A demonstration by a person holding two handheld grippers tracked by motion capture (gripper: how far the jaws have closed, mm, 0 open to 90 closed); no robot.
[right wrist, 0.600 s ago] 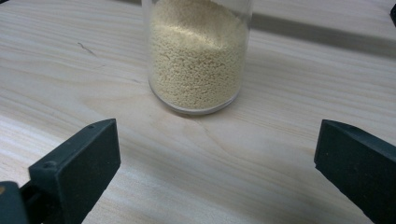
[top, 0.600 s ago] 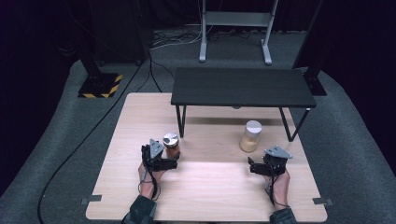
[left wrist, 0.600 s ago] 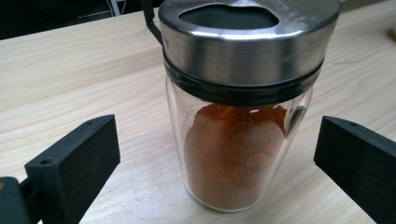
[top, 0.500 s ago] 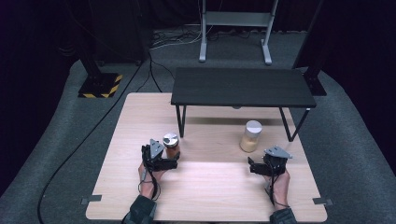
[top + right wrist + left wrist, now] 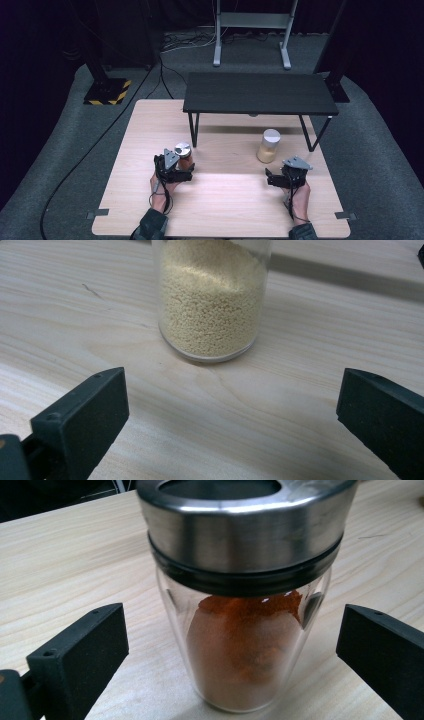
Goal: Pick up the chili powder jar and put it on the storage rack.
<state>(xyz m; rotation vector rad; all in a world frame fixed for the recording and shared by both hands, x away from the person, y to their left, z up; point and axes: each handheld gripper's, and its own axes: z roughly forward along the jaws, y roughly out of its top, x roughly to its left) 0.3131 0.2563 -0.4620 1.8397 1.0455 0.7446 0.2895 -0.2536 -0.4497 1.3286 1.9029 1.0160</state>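
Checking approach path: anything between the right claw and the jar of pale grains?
Nothing. In the right gripper view, bare wooden tabletop lies between the open right claw and the jar of pale grains.

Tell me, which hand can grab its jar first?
Probably the left. The left gripper has its open jaws on either side of the orange spice jar, not touching it yet. The right gripper is open too, but the yellow grain jar stands ahead of its jaws.

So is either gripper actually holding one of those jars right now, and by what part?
Nothing is held. The left gripper has its jaws open either side of the red spice jar; the right gripper is open, short of the yellow grain jar.
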